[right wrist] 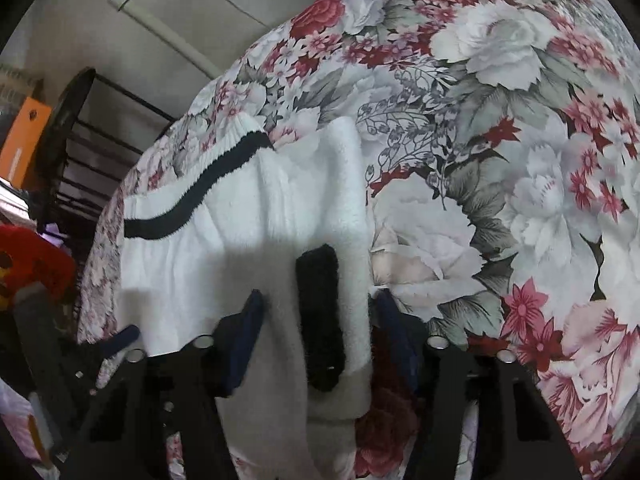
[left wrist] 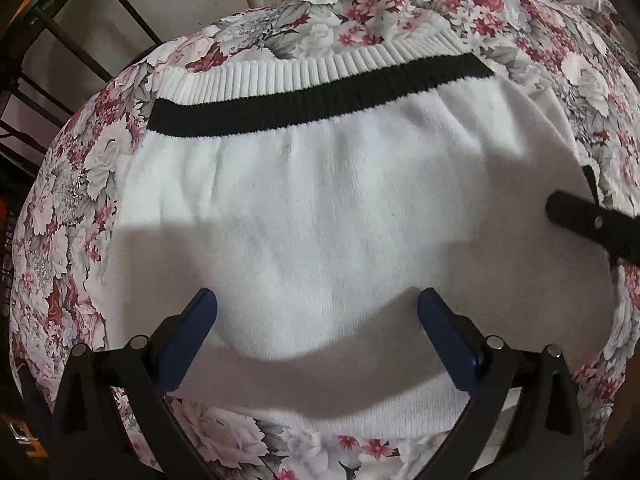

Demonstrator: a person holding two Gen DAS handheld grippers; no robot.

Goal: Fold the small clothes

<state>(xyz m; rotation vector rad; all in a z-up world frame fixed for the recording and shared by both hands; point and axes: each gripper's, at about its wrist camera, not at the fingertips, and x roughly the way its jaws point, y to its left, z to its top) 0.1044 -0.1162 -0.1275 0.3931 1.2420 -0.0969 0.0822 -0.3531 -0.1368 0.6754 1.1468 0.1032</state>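
Note:
A white knit sweater (left wrist: pixel 320 208) with a ribbed hem and a black stripe (left wrist: pixel 320 100) lies flat on a table under a floral cloth (left wrist: pixel 60 240). My left gripper (left wrist: pixel 318 312) hovers open over the sweater's near part, its blue pads wide apart with nothing pinched. At the sweater's right edge is my right gripper (right wrist: pixel 320 312). It is shut on a white sleeve (right wrist: pixel 280 352) with a black cuff band (right wrist: pixel 320 320), and the fabric fills the gap between its pads. One finger (left wrist: pixel 580 220) of it shows in the left wrist view.
The floral cloth (right wrist: pixel 500 160) stretches wide to the right of the sweater. A black metal rack (left wrist: pixel 60 60) stands beyond the table's far left edge. An orange box (right wrist: pixel 24 140) and a red object (right wrist: pixel 36 264) are off the table at left.

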